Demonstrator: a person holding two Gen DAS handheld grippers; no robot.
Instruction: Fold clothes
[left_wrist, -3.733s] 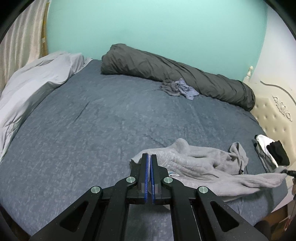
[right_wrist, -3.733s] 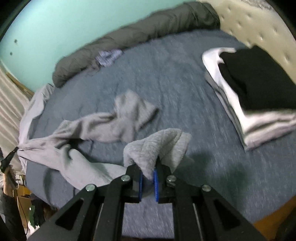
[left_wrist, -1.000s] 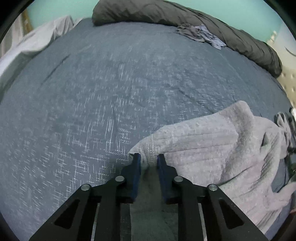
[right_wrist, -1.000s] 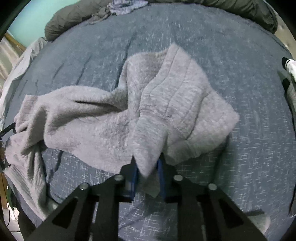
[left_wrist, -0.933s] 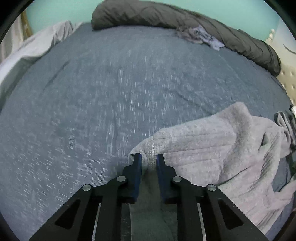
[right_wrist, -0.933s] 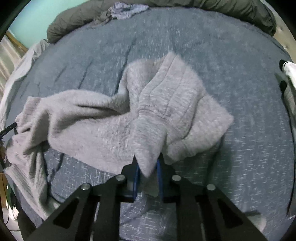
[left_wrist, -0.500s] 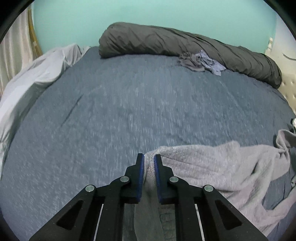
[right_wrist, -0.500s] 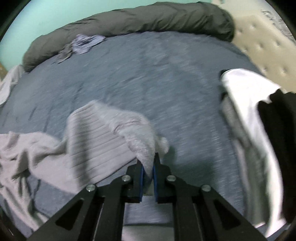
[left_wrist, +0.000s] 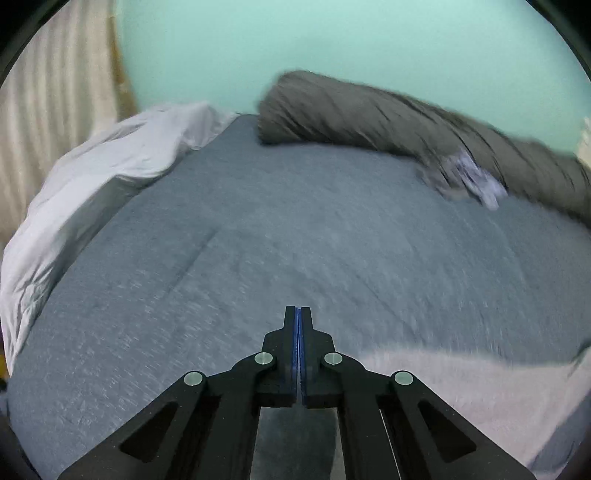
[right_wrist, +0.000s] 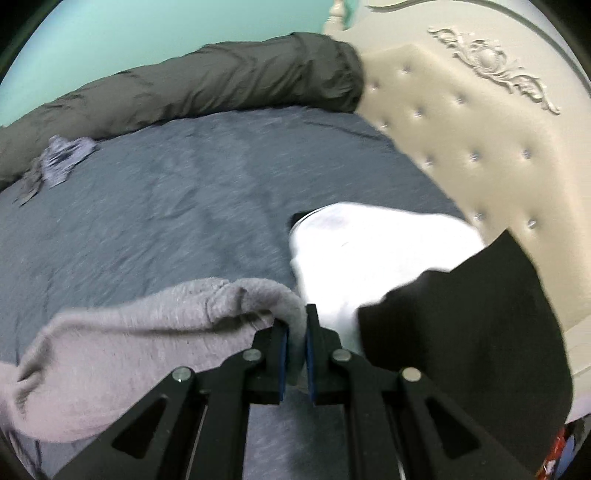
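A fuzzy light-grey sweater (right_wrist: 147, 332) lies bunched on the blue-grey bed sheet (right_wrist: 184, 206). My right gripper (right_wrist: 295, 321) is shut on a raised fold of it, right beside a folded white garment (right_wrist: 369, 251) with a black garment (right_wrist: 472, 325) on top. In the left wrist view the sweater (left_wrist: 461, 384) spreads across the lower right and runs behind the right finger. My left gripper (left_wrist: 298, 314) is shut, its blue pads pressed together with no cloth showing between them.
A rolled dark-grey duvet (left_wrist: 406, 114) lies along the far wall with a small crumpled cloth (left_wrist: 469, 181) against it. A pale blanket (left_wrist: 92, 177) is heaped at the left edge. The cream tufted headboard (right_wrist: 480, 129) borders the right side.
Both grippers rose and tilted up. The left pads, which had sweater cloth between them, now meet with none visible. The right gripper carried its fold rightward to the white-and-black stack.
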